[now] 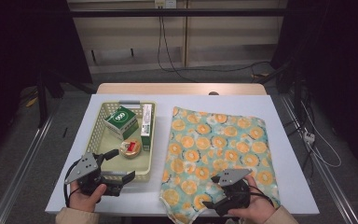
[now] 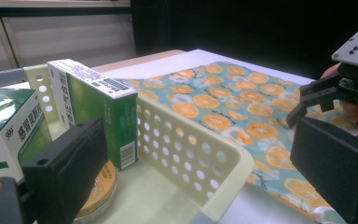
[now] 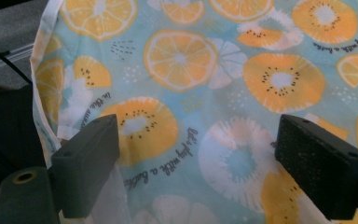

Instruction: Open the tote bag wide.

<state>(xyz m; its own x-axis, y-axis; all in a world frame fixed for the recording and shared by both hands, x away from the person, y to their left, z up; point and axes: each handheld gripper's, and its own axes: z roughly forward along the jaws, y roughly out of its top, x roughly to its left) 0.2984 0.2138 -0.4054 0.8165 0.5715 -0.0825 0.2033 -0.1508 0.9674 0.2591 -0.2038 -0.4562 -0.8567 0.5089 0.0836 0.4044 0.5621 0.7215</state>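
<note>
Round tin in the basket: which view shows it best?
High view. The round tin lies whole and unobstructed on the basket floor, red label up. In the left gripper view only an orange sliver of its rim peeks out behind that gripper's own near jaw.

Both the left gripper (image 1: pixel 119 164) and the right gripper (image 1: pixel 216 192) were black, topped with screw-dotted grey triangular plates, trailing black cables, above tan sleeves (image 1: pixel 77 216).
</note>
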